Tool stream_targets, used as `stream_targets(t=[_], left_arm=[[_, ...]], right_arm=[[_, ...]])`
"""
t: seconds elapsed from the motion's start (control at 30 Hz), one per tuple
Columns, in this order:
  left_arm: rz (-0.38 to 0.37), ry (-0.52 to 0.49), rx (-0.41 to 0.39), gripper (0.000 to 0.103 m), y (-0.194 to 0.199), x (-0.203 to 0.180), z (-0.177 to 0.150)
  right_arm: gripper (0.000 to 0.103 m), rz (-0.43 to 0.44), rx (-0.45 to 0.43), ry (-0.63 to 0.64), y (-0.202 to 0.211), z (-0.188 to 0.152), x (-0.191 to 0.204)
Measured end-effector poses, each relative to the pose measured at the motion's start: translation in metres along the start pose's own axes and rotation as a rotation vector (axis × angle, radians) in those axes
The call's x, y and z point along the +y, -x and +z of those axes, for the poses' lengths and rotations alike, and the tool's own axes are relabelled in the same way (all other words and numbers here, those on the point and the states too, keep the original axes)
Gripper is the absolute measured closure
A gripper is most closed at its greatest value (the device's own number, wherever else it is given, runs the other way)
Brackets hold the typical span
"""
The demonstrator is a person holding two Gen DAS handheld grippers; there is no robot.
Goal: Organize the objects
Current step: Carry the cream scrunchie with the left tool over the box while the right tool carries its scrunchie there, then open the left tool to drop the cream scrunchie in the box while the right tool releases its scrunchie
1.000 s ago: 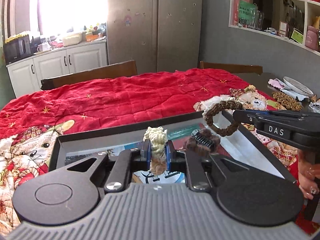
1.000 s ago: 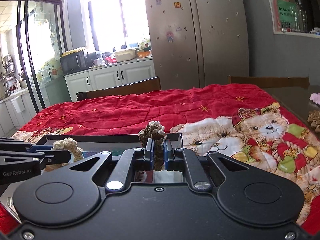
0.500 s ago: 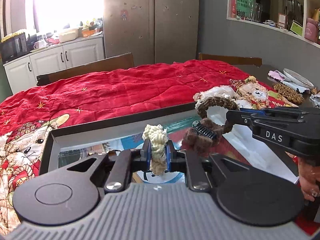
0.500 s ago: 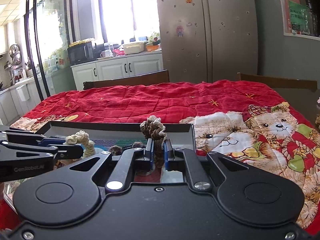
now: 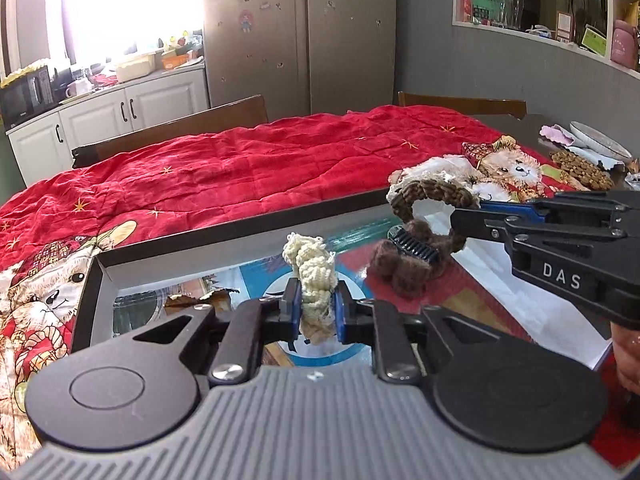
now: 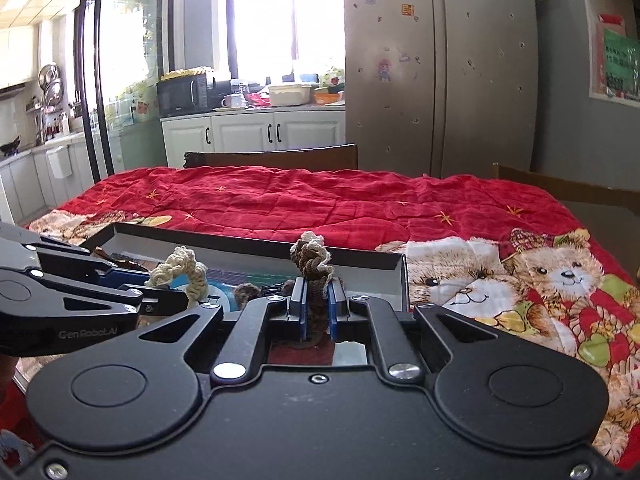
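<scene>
My left gripper (image 5: pixel 316 312) has just been loosening, cream scrunchie (image 5: pixel 312 276) between its jaws, over the tray (image 5: pixel 224 236) mid-bench, for release. Right gripper (image 6: pixel 318 306) clamps the brown scrunchie (image 6: pixel 312 260) alongside.

A red quilted blanket (image 5: pixel 240 168) printed with teddy bears covers the table. Wooden chair backs (image 6: pixel 276 157) stand at its far edge. Behind them: a steel double-door refrigerator (image 6: pixel 440 68) carrying small magnets, white base cabinets (image 6: pixel 256 136) with black handles, and a black microwave (image 6: pixel 182 94) on the counter beside a cream tub (image 6: pixel 289 94). Wall shelving (image 5: pixel 560 4) on the right holds glasses and boxes. A white plate (image 5: pixel 600 145) rests on bare tabletop.
</scene>
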State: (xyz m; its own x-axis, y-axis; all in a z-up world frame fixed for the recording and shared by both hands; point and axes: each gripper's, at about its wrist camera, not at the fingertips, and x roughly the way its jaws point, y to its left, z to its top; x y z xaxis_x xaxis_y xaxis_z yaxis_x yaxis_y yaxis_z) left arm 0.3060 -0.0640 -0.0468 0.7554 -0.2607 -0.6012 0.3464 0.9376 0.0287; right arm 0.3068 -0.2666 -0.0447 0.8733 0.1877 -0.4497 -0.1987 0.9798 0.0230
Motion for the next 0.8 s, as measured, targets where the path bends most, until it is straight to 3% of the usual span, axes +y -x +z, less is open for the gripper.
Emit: stream_targets(t=[0.23,0.43,0.73,0.8], left_arm=[[0.007,-0.008,0.008,0.070,-0.0018,-0.0015,-0.0011],[0.005,-0.015,0.004,0.061,-0.0003,-0.0035,-0.0016],[0.007,-0.016,-0.004,0.056,0.0013,-0.0047,-0.0010],[0.006,-0.017,-0.008,0.050,0.0023,-0.0050,-0.0005]], right_arm=[[0.092,0.010,0.012,0.011,-0.0015,-0.0008,0.0000],[0.086,0.004,0.008,0.018,0.0001,-0.0006,0.0002],[0.074,0.010,-0.009,0.039,0.0038,-0.0006,0.0025],[0.072,0.015,-0.016,0.045,0.0055,-0.0005,0.0036]])
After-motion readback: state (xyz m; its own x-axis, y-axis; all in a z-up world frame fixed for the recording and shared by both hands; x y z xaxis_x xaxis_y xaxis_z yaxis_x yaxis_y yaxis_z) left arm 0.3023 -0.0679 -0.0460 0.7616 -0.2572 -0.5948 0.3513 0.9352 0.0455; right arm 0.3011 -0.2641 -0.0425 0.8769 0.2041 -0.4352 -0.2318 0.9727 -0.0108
